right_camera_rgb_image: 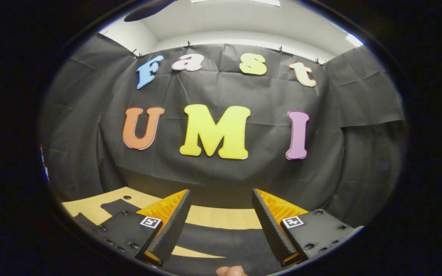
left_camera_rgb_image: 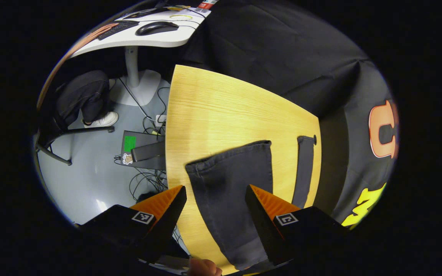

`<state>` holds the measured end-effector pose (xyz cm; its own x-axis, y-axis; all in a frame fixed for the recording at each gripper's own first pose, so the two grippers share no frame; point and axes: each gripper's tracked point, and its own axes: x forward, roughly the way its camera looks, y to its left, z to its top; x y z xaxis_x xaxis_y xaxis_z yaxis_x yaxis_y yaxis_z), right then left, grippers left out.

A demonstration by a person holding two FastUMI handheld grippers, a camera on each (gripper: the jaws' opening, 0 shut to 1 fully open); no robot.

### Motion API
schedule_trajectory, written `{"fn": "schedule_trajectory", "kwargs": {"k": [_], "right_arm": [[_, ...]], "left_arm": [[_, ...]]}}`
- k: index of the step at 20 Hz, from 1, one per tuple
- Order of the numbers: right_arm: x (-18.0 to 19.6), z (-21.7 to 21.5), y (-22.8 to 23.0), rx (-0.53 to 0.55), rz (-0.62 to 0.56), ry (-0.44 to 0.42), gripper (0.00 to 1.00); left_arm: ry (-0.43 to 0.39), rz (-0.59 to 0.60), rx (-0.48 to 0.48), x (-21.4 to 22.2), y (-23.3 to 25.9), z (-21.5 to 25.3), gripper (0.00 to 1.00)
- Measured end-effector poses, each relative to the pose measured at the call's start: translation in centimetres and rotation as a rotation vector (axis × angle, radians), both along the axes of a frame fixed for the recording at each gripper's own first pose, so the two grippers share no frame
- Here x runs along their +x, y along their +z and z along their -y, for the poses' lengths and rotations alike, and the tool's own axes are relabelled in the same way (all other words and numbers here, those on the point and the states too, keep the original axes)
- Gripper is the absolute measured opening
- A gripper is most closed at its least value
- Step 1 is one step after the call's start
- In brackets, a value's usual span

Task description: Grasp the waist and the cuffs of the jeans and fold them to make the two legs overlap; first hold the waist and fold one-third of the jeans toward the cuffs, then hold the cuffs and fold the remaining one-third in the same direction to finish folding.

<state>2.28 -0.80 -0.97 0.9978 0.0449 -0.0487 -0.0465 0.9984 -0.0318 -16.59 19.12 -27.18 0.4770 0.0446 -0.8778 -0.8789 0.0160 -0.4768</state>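
Dark grey jeans (left_camera_rgb_image: 232,180) lie flat on the wooden table (left_camera_rgb_image: 221,115). In the left gripper view one leg runs up between my fingers and ends in a cuff near the table's middle; the other leg (left_camera_rgb_image: 304,168) lies apart to the right. My left gripper (left_camera_rgb_image: 215,203) hovers open above the nearer leg, fingers straddling it without touching. In the right gripper view my right gripper (right_camera_rgb_image: 221,218) stands open above the jeans (right_camera_rgb_image: 221,239), which spread dark across the table (right_camera_rgb_image: 221,216) below the fingers. Nothing sits between either pair of fingers.
Left of the table the grey floor (left_camera_rgb_image: 90,180) holds a laptop (left_camera_rgb_image: 140,149) and tangled cables. A white desk (left_camera_rgb_image: 144,36) with a mouse and keyboard stands beyond, with a seated person's leg (left_camera_rgb_image: 86,99) beneath it. Black cloth walls close the table's far sides.
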Motion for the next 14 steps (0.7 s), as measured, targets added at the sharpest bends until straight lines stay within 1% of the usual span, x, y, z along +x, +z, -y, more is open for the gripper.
{"fn": "schedule_trajectory", "kwargs": {"k": [4, 9, 14], "right_arm": [[0.0, 1.5, -0.3, -0.005, -0.015, -0.041, 0.97], [0.1, 3.2, -0.1, -0.011, -0.014, -0.081, 0.97], [-0.1, 4.5, -0.6, -0.015, -0.035, -0.113, 0.97]], "left_arm": [[0.008, -0.027, -0.015, 0.2, -1.2, -0.6, 0.99], [-0.005, -0.043, -0.016, 1.2, -2.3, -0.5, 0.99], [-0.029, -0.067, 0.010, 2.2, -2.4, -1.0, 0.99]]}}
